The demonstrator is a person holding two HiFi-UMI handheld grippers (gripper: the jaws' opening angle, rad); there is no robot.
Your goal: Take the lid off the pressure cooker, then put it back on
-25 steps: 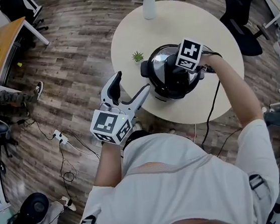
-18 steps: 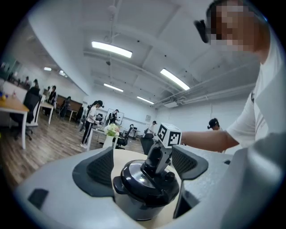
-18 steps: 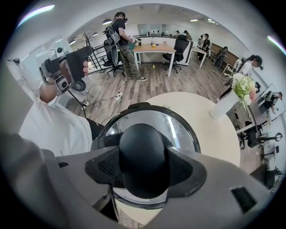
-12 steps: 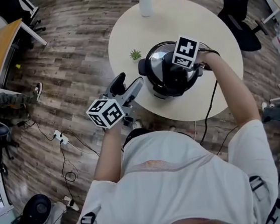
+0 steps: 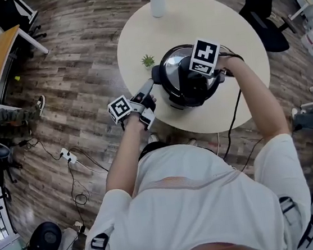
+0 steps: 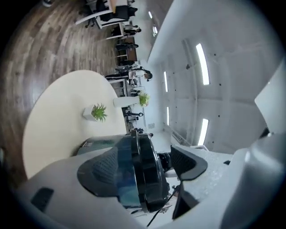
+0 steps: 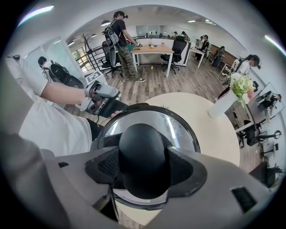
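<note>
A black pressure cooker [image 5: 188,86] stands near the front edge of a round cream table [image 5: 206,19]. Its shiny lid [image 7: 178,127] sits on the pot. My right gripper [image 7: 143,167] points steeply down, shut on the lid's black knob [image 7: 143,156], with a pad pressed on each side. In the head view its marker cube covers the knob. My left gripper [image 5: 147,93] lies level at the cooker's left side, rolled onto its edge. Its jaws stand apart with the cooker's rim and side handle [image 6: 143,170] between them; I see no pad pressing.
A small potted plant [image 5: 147,60] sits just left of the cooker and a white vase with flowers [image 5: 157,2] at the table's far edge. The cooker's black cord [image 5: 235,114] hangs off the front edge. A black chair [image 5: 262,18] stands to the right. People stand at desks beyond.
My left gripper has dropped from chest height down to the cooker's left side and rolled onto its edge. The right gripper has kept still on the knob.
</note>
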